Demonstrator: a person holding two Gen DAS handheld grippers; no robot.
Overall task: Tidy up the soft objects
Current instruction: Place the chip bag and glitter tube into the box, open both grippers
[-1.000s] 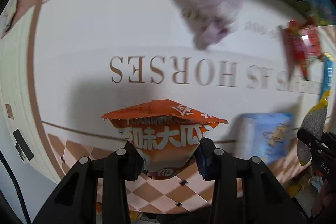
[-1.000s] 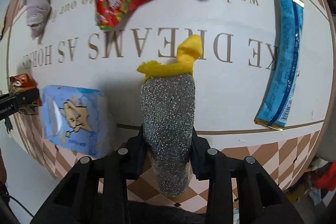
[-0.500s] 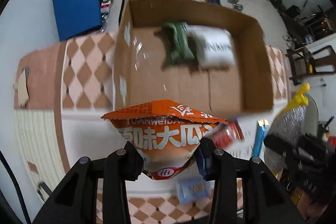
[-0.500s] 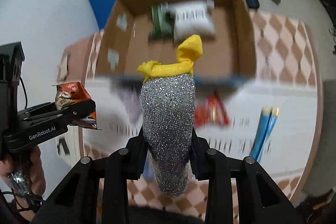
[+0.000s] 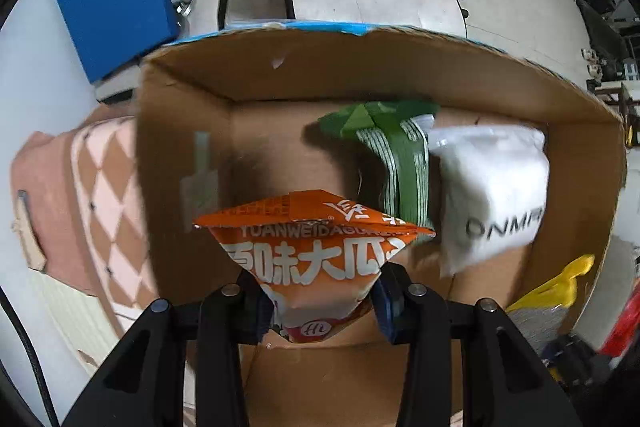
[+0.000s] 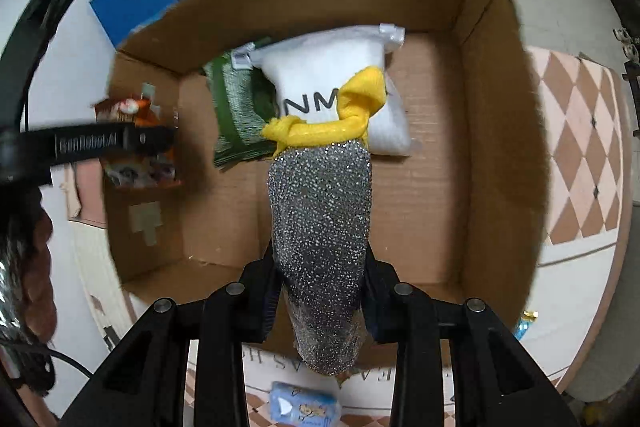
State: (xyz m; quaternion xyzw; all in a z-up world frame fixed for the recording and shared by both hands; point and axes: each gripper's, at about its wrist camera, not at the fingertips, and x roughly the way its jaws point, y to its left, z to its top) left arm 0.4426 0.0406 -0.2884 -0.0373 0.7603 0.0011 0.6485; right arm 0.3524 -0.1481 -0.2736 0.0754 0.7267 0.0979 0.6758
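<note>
The left gripper (image 5: 320,301) has its fingers (image 5: 390,301) pinched on the bottom of an orange snack bag (image 5: 314,247), and the right gripper (image 6: 320,301) has its fingers (image 6: 264,297) closed around a silver glitter pouch (image 6: 320,239) tied off with a yellow knot (image 6: 344,115). A second ago both hung over the lettered desk cloth among loose packets; now both hang above the open cardboard box (image 5: 180,155), so the carry looks done and letting go is likely what is left.

Further in, a green packet (image 5: 400,163) and a white pillow bag (image 5: 492,187) lie side by side against the box's far wall, leaving bare floor nearer.

The left view alone shows the orange bag over the box's left half and only a sliver of the pouch at its right edge. The right view alone shows the left gripper from the side, the box's near wall, a small blue packet (image 6: 306,407) left on the desk (image 6: 580,307), and part of the person's hand (image 6: 28,259)
</note>
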